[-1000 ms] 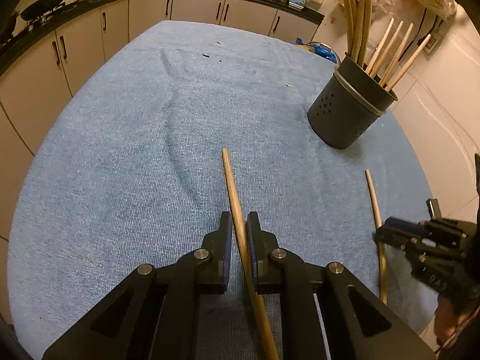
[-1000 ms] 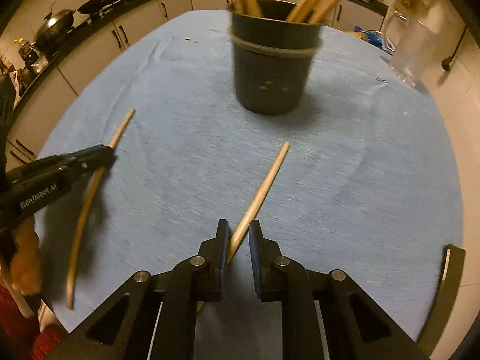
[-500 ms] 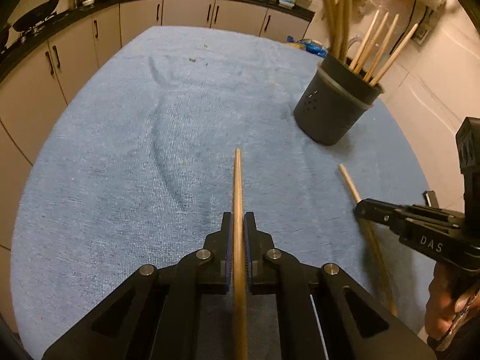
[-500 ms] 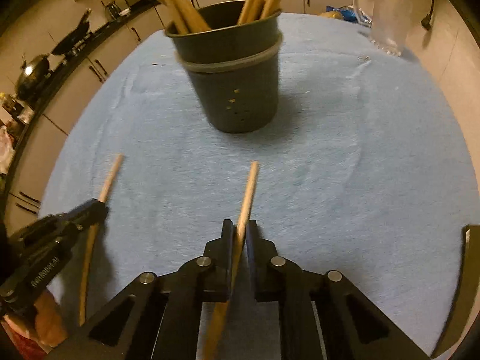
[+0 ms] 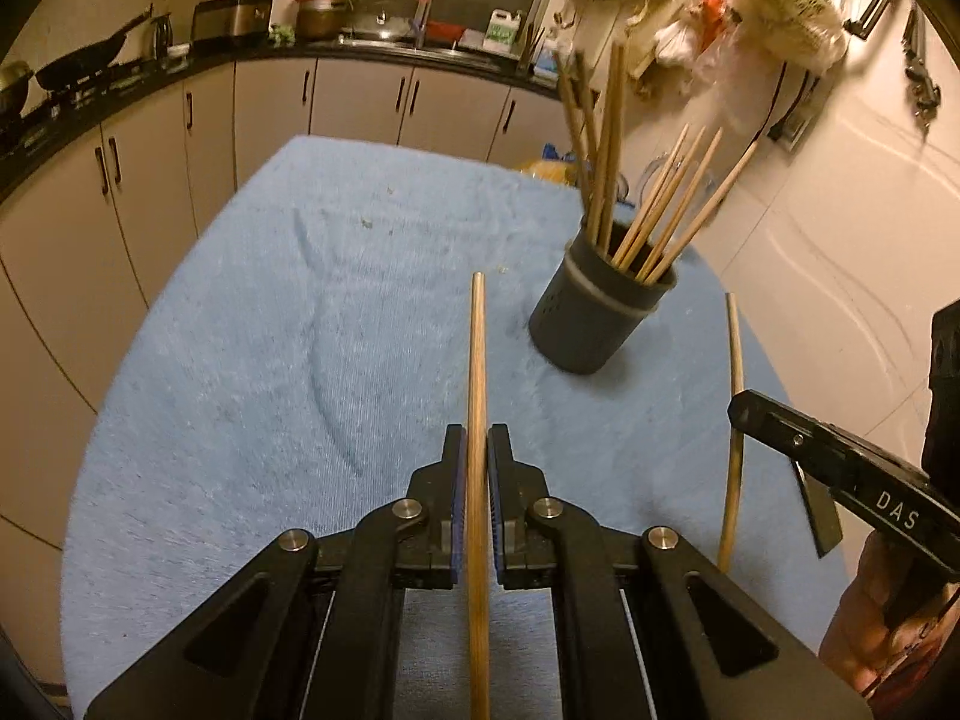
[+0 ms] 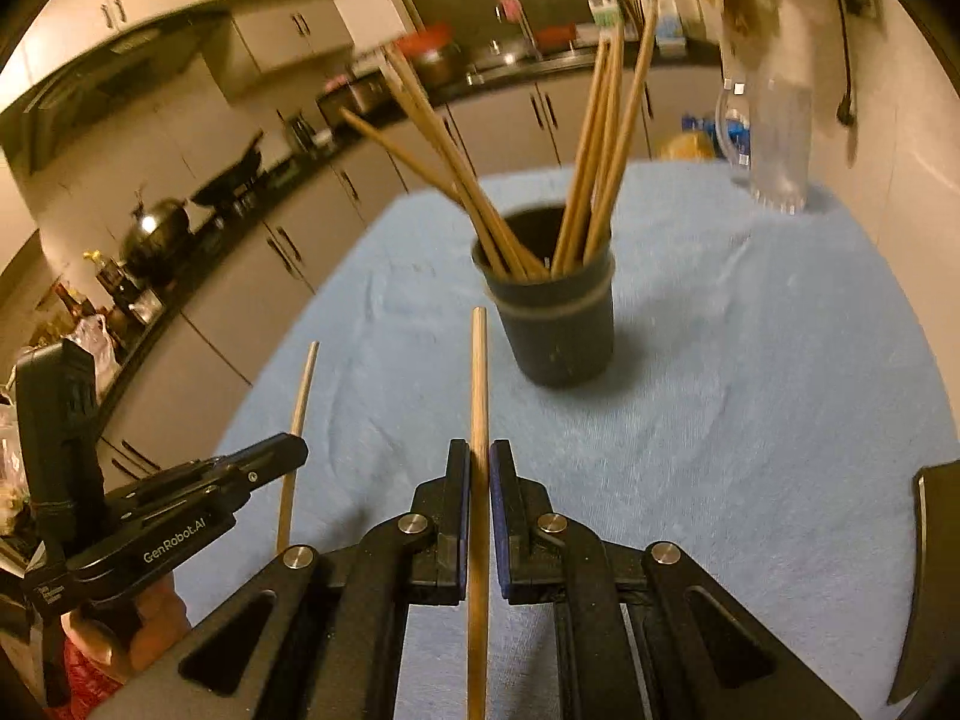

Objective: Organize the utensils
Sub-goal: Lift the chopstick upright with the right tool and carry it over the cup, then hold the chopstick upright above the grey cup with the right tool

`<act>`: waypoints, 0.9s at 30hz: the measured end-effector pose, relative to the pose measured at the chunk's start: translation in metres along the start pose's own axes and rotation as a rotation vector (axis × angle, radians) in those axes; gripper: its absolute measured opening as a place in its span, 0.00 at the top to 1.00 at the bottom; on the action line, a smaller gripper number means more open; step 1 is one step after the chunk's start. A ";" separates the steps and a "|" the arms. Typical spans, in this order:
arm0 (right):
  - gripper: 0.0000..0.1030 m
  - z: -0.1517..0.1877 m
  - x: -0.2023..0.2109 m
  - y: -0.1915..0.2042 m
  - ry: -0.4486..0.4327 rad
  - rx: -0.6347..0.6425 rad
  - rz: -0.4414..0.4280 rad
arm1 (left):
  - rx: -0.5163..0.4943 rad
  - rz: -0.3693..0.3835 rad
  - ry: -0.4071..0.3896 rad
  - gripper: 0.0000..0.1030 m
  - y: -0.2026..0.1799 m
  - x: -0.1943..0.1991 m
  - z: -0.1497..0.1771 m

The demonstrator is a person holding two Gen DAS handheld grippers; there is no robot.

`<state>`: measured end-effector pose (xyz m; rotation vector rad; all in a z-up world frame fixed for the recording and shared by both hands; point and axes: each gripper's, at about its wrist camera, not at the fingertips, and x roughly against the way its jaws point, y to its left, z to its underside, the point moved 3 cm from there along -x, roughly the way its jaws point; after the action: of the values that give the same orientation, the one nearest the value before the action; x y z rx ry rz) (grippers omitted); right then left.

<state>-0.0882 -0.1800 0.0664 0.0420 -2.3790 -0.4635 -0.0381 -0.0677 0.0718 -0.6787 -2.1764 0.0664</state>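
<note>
While each hand-held gripper (image 5: 477, 450) (image 6: 478, 462) clamps a chopstick (image 5: 478, 360) (image 6: 479, 372), towel (image 5: 270, 360) lies open.

Smooth wooden chopstick (image 5: 477, 360) — fuzzy blue cloth (image 5: 270, 360).

Black tool (image 5: 477, 456) arms; silver screws; blue pads (image 6: 463, 504); white "GenRobot.AI" lettering.

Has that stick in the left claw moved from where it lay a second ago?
Yes. The left claw has lifted its chopstick up off the blue towel, and its tip now points nearer the dark holder.
</note>
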 end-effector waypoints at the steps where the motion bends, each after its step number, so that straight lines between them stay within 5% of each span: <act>1: 0.93 0.000 0.005 0.002 -0.021 0.004 -0.005 | -0.004 0.002 -0.012 0.94 -0.002 0.004 -0.002; 12: 0.93 -0.010 0.042 0.008 -0.160 0.029 -0.026 | -0.050 0.016 -0.088 0.94 -0.025 0.034 -0.014; 27: 0.93 -0.014 0.057 0.004 -0.208 0.012 -0.036 | -0.071 0.022 -0.111 0.94 -0.037 0.044 -0.019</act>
<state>-0.1214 -0.1899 0.1136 0.0443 -2.5886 -0.4915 -0.0624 -0.0810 0.1252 -0.7556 -2.2867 0.0388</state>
